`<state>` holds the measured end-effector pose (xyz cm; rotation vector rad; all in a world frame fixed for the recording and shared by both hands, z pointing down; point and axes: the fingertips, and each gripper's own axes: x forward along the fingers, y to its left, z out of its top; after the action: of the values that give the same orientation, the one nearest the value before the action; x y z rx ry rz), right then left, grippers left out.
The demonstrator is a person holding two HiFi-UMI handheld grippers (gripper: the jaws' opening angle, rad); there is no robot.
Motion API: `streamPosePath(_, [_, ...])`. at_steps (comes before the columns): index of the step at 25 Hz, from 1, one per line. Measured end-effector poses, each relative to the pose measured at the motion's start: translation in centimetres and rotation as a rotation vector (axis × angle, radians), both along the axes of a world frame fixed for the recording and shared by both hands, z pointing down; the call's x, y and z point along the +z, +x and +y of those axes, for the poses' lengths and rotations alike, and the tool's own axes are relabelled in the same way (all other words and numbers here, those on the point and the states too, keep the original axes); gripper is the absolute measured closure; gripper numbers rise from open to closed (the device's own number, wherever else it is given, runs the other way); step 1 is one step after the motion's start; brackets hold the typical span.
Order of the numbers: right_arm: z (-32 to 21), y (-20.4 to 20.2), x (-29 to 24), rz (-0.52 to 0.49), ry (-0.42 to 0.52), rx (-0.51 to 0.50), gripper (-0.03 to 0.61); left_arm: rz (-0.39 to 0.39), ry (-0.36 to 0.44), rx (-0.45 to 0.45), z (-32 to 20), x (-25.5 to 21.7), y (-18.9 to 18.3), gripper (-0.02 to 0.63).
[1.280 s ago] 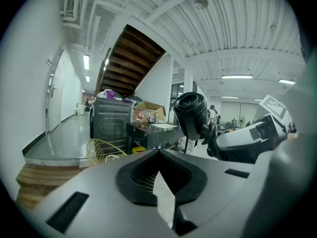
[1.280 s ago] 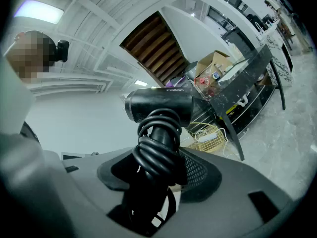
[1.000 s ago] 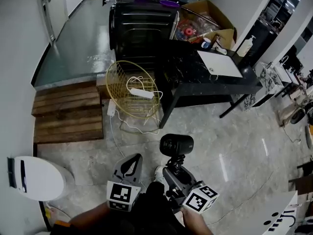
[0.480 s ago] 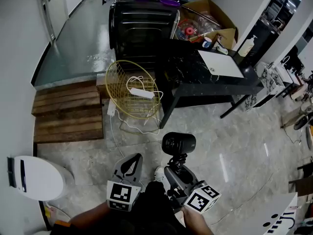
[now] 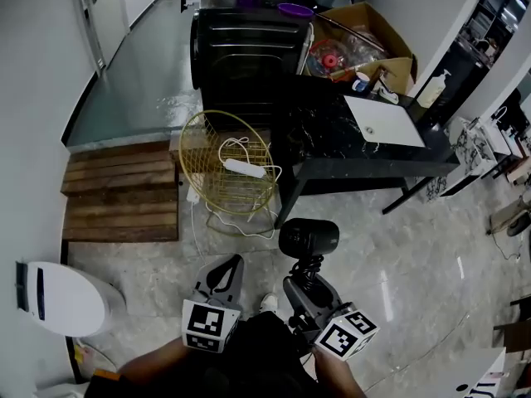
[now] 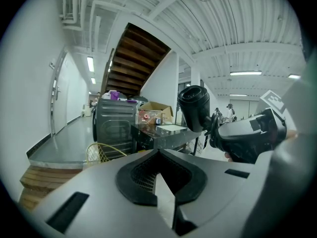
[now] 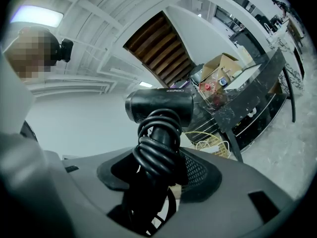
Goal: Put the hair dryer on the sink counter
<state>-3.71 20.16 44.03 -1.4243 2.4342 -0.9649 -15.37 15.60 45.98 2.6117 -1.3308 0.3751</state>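
Note:
My right gripper is shut on the cord-wrapped handle of a black hair dryer, which stands upright with its barrel on top. In the right gripper view the hair dryer rises from between the jaws, its cable coiled round the handle. My left gripper is held beside it at the lower middle, shut and holding nothing. The left gripper view shows the hair dryer at the right. The black marble sink counter with a white rectangular basin stands ahead, well beyond both grippers.
A gold wire basket with a white power strip and cable lies left of the counter. A black cabinet and an open cardboard box stand behind. Wooden steps and a white toilet are at the left.
The view has crept forward a little: the counter and basket sit slightly lower and nearer. The hair dryer stays held in my right gripper, the left gripper unchanged.

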Motion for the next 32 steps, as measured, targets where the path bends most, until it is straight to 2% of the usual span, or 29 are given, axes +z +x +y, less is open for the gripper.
streamPosePath(7, [-4.1, 5.2, -1.4, 0.019, 0.014, -0.065, 0.328, -0.018, 0.030, -0.040, -4.0, -2.5, 5.7, 0.606])
streamPosePath(12, [-6.6, 9.5, -1.6, 0.036, 0.024, -0.109, 0.328, -0.016, 0.035, -0.078, -5.6, -2.4, 10.0, 0.606])
streamPosePath(18, [-8.6, 12.0, -1.1, 0.039, 0.019, -0.137, 0.328, -0.021, 0.041, -0.116, -7.2, -2.4, 12.3, 0.606])
streamPosePath(26, [-11.6, 13.9, -0.3, 0.046, 0.008, -0.118, 0.328, -0.026, 0.010, -0.057, -10.0, -1.1, 16.0, 0.606])
streamPosePath(32, [-15.3, 14.6, 0.8, 0.072, -0.031, -0.066, 0.328, 0.001, -0.001, 0.000, -14.7, 0.0, 17.5, 0.606])
